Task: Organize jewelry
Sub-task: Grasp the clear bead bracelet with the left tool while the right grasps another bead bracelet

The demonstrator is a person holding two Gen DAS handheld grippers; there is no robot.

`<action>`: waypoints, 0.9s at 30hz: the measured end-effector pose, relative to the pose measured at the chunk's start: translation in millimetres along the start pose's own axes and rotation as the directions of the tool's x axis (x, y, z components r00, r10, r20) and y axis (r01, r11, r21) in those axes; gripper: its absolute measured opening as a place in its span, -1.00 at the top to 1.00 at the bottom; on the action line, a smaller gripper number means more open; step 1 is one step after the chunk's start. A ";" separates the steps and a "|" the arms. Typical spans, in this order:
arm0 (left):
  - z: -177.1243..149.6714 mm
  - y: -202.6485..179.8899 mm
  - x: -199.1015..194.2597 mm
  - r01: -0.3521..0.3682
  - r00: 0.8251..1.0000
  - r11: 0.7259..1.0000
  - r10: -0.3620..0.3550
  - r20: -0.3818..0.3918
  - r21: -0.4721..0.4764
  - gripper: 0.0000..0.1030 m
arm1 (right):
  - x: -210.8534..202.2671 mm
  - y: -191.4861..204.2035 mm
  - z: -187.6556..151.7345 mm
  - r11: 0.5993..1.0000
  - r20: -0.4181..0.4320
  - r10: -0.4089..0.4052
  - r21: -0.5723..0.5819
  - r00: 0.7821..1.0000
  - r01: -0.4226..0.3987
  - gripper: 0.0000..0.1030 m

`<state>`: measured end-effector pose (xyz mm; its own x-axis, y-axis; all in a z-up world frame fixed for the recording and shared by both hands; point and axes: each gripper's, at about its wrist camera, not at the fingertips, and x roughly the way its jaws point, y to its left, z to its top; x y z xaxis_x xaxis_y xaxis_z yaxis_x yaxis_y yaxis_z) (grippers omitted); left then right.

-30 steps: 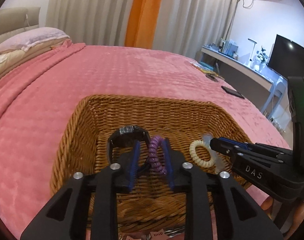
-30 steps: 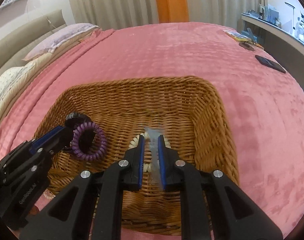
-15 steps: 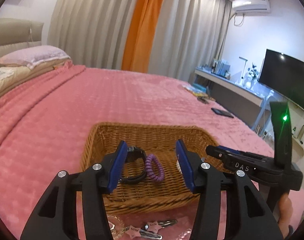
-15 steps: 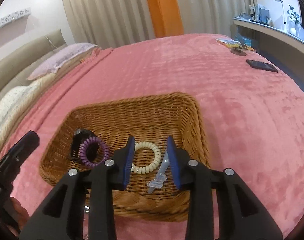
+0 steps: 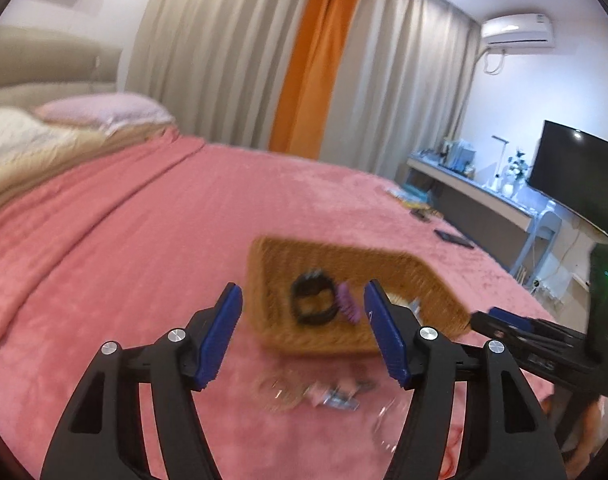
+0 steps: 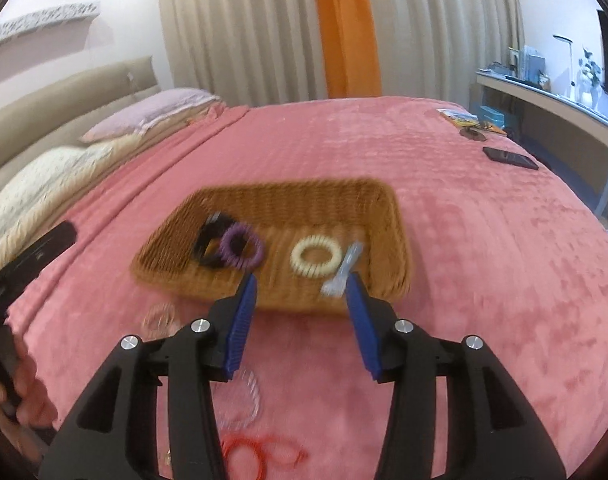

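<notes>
- Your left tool (image 5: 302, 330) hangs above the pink bed (image 5: 124, 248) with its blue pads spread wide and nothing between them.
- Your right tool (image 6: 302, 312) is also spread wide and holds nothing; it hangs over the blanket just short of the wicker basket (image 6: 396, 216).
- In the basket, from left to right in the right wrist view, lie a black band (image 6: 208, 245), a purple coil tie (image 6: 242, 247) overlapping it, a cream coil tie (image 6: 316, 257), and a pale clear clip (image 6: 342, 274) beside that.
- On the blanket near you, outside the basket, lie a clear bracelet (image 6: 240, 400), a red cord (image 6: 260, 452) and a small clear ring (image 6: 160, 318); all are blurred.
- In the left wrist view, some blurred small pieces (image 5: 336, 396) lie on the blanket just before the basket.
</notes>
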<state>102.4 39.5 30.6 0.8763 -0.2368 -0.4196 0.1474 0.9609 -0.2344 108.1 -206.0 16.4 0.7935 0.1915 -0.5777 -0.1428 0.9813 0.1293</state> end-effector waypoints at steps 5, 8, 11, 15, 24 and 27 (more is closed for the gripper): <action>-23.1 27.2 8.9 -0.028 0.994 0.998 0.022 -0.111 -0.051 -0.20 | 4.3 18.4 -36.7 0.999 -0.082 -0.003 -0.032 0.997 0.001 0.16; -33.0 39.6 23.2 -0.030 0.980 0.997 0.016 -0.200 -0.067 -0.16 | 19.1 26.5 -48.4 0.999 -0.142 0.004 -0.039 0.990 -0.010 0.16; -41.9 48.6 37.8 0.005 0.964 0.995 -0.031 -0.265 -0.100 -0.14 | 31.2 34.9 -55.8 0.999 -0.182 0.010 -0.044 0.983 -0.018 0.16; -48.4 53.7 55.8 0.007 0.945 0.994 -0.043 -0.325 -0.113 0.00 | 46.3 40.1 -61.3 0.998 -0.231 0.003 -0.055 0.973 -0.016 0.16; -58.7 53.0 82.7 -0.015 0.915 0.994 -0.031 -0.401 -0.112 0.43 | 60.2 45.0 -69.8 0.996 -0.260 -0.029 -0.084 0.965 0.007 0.28; -60.6 48.2 86.7 -0.020 0.912 0.996 -0.019 -0.410 -0.091 0.46 | 64.2 45.7 -70.1 0.996 -0.267 -0.037 -0.090 0.963 0.013 0.35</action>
<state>157.8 56.6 -70.2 0.6085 -0.2935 -0.7373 0.0876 0.9483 -0.3052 111.1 -147.4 -71.3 0.6117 0.1538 -0.7760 -0.1852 0.9815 0.0486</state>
